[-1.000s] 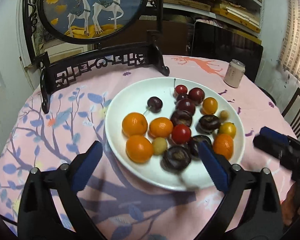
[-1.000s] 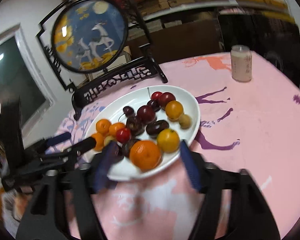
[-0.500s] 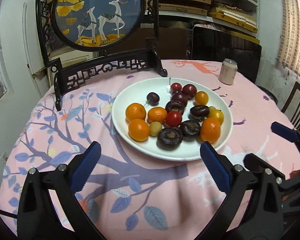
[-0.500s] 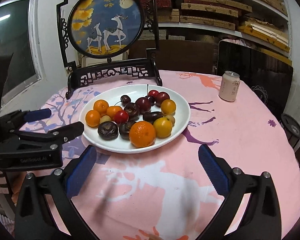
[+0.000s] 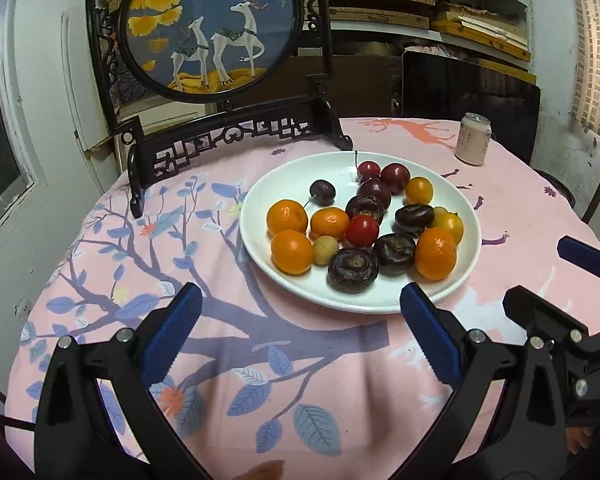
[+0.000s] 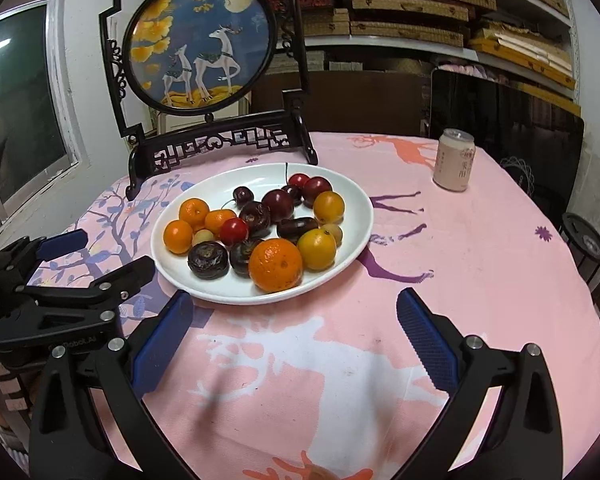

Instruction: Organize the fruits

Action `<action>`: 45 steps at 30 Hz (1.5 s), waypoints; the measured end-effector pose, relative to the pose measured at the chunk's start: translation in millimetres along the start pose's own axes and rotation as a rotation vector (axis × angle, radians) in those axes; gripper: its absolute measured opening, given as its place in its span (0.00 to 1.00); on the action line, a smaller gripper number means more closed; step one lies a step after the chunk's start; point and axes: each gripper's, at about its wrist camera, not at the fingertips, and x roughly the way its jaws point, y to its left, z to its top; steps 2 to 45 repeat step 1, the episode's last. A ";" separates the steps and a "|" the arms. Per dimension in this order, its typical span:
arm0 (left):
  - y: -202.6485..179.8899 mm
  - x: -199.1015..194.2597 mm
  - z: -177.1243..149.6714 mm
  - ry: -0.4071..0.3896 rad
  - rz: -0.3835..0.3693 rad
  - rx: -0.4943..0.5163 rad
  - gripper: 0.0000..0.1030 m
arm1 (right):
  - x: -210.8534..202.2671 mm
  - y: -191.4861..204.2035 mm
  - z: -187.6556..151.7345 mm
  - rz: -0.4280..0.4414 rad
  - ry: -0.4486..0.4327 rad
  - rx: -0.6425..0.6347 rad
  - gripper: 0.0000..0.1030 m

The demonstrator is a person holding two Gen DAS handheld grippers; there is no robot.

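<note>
Both grippers hang above the near edge of the table w/ nothing in them: left gripper (image 5: 300, 332) has its blue fingers (image 5: 172, 332) spread wide over the leaf-print cloth, right gripper (image 6: 296, 340) likewise spread wide, over the pale deer print. All the fruit I can see sits on the white plate (image 5: 296, 164), roughly mid-table, a bit toward the far edge where the deer screen (image 6: 204, 52) stands. On it: three mandarins (image 5: 287, 216) bunched at the plate's left side, a fourth orange (image 5: 436, 254) alone at its right near rim, dark water chestnuts (image 5: 353, 270) along the near middle, cherries (image 5: 322, 193) and dark plums (image 5: 395, 178) toward the far rim, a red tomato-like one (image 5: 362, 231) in the centre, yellow ones (image 5: 419, 190) on the right. Kinds are partly grouped, partly mixed, so this fits either a sort underway or a plate just loaded; can't settle which from here. No second dish or bin in view, so I can't tell where anything would go. If more sorting is wanted, I'd judge the stray orange the obvious pick, right gripper being closer: come in low over the plate's near rim, fingers either side of it, w/o nudging the chestnut touching it. The round stuff will roll, so gentle close. Soda can (image 6: 454, 160) stands well clear near the far right edge.
</note>
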 end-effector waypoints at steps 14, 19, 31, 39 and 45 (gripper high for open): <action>1.0 -0.3 0.0 0.001 -0.001 -0.004 0.98 | 0.1 -0.8 0.1 0.003 0.002 0.004 0.99; 1.0 -0.3 0.0 0.001 -0.001 -0.004 0.98 | 0.1 -0.8 0.1 0.003 0.002 0.004 0.99; 1.0 -0.3 0.0 0.001 -0.001 -0.004 0.98 | 0.1 -0.8 0.1 0.003 0.002 0.004 0.99; 1.0 -0.3 0.0 0.001 -0.001 -0.004 0.98 | 0.1 -0.8 0.1 0.003 0.002 0.004 0.99; 1.0 -0.3 0.0 0.001 -0.001 -0.004 0.98 | 0.1 -0.8 0.1 0.003 0.002 0.004 0.99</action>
